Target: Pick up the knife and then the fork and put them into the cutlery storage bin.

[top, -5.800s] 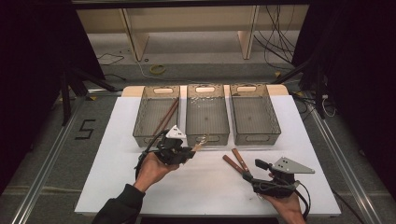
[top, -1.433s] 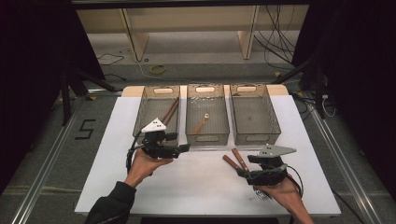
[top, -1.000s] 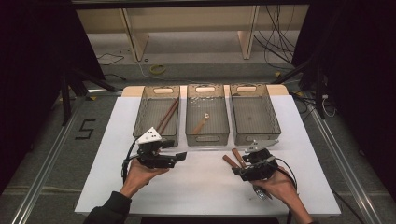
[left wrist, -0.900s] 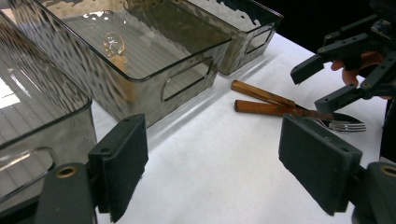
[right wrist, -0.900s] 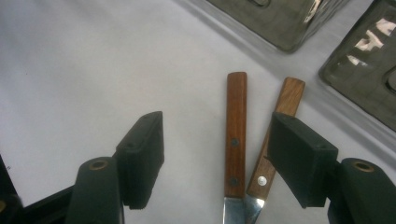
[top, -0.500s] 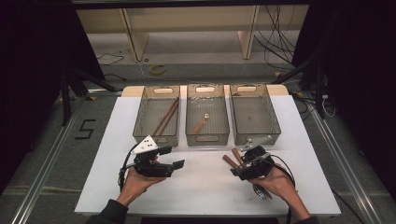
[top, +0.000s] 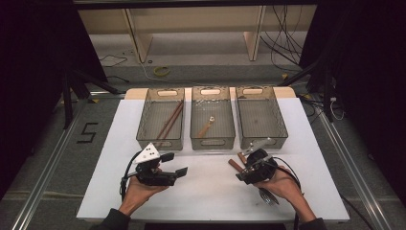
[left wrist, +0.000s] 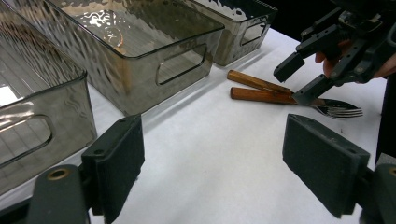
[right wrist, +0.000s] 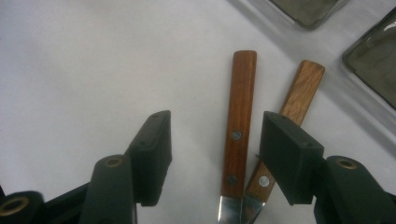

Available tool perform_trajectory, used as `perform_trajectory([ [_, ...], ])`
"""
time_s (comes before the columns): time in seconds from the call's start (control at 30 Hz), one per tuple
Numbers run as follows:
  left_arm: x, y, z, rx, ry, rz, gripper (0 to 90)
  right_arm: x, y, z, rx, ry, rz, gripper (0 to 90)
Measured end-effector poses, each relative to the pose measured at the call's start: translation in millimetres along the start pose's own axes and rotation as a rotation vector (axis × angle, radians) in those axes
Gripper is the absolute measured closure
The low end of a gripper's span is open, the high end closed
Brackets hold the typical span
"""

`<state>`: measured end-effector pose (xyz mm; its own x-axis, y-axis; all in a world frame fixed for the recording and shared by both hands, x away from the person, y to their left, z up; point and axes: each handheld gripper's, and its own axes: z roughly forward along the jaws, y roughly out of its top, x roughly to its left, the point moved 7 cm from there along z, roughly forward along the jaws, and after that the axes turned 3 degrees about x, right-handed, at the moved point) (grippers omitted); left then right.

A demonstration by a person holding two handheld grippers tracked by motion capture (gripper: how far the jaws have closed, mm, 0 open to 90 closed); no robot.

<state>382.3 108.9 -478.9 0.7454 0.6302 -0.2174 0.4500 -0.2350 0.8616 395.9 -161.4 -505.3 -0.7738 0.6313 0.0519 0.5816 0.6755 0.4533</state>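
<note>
Right gripper (right wrist: 212, 154): jaws have just been closing, standing either side of one wooden-handled utensil (right wrist: 238, 126) without pressing on it; second wooden-handled utensil (right wrist: 292, 112) lies just beside, partly under the right-hand jaw. Both rest on the white table (top: 210, 191), in front of the right bin (top: 261, 117). Left gripper (left wrist: 210, 168): jaws spread wide, nothing between them, above bare table near the left bin (top: 160, 120). Middle bin (top: 212, 120): holds one wooden-handled piece

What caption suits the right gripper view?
Right gripper with jaws closing around one of two wooden-handled utensils lying on the white table.
</note>
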Motion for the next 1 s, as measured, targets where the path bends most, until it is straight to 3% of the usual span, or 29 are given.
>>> perform_trajectory([
  [0.43,-0.8,-7.4,-5.8,-0.009,0.009,0.005,20.1,-0.3,0.0,10.9,0.095,-0.016,-0.009,58.3],
  [1.0,-0.6,-11.1,-4.1,0.000,0.001,0.006,20.2,-5.1,2.0,21.0,0.176,-0.094,-0.010,70.3],
])
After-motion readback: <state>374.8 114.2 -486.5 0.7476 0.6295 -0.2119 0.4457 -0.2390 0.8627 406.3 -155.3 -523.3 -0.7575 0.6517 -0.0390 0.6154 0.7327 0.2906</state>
